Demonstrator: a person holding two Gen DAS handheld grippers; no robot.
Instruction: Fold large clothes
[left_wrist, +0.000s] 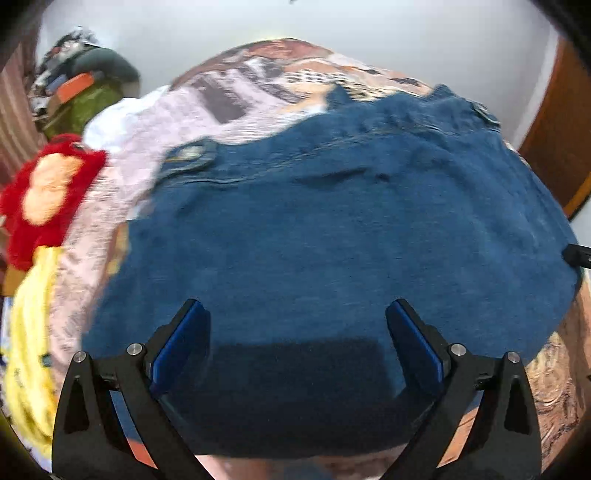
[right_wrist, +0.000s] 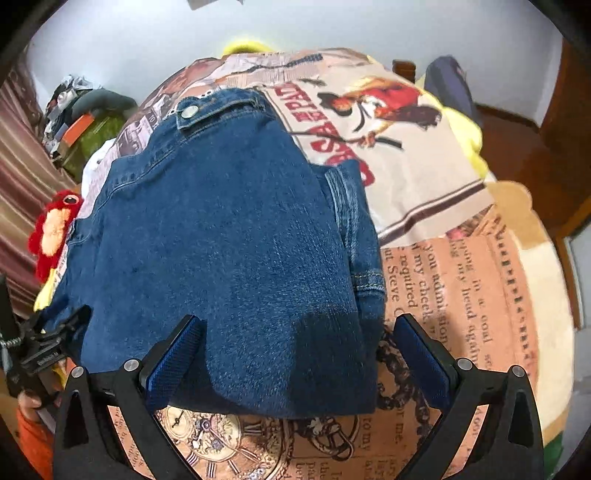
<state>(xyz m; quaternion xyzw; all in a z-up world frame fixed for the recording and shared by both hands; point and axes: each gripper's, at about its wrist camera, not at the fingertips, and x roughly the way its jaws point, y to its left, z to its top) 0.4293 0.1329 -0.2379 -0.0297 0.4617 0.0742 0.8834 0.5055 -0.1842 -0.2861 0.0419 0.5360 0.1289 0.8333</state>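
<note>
A blue denim garment (left_wrist: 332, 240) lies folded into a broad flat block on a bed with a printed cover (right_wrist: 461, 295). It also shows in the right wrist view (right_wrist: 229, 240), with a buttoned tab (right_wrist: 192, 110) at its far end. My left gripper (left_wrist: 297, 310) is open and empty, hovering over the near part of the denim. My right gripper (right_wrist: 297, 325) is open and empty above the denim's near right corner. The left gripper's black frame (right_wrist: 40, 354) shows at the left edge of the right wrist view.
A red and orange plush toy (left_wrist: 48, 192) and yellow fabric (left_wrist: 29, 350) lie left of the denim. A white cloth (left_wrist: 122, 125) lies beyond it. A cluttered pile (right_wrist: 85, 122) stands at the far left. A wooden door (left_wrist: 557, 129) is at the right.
</note>
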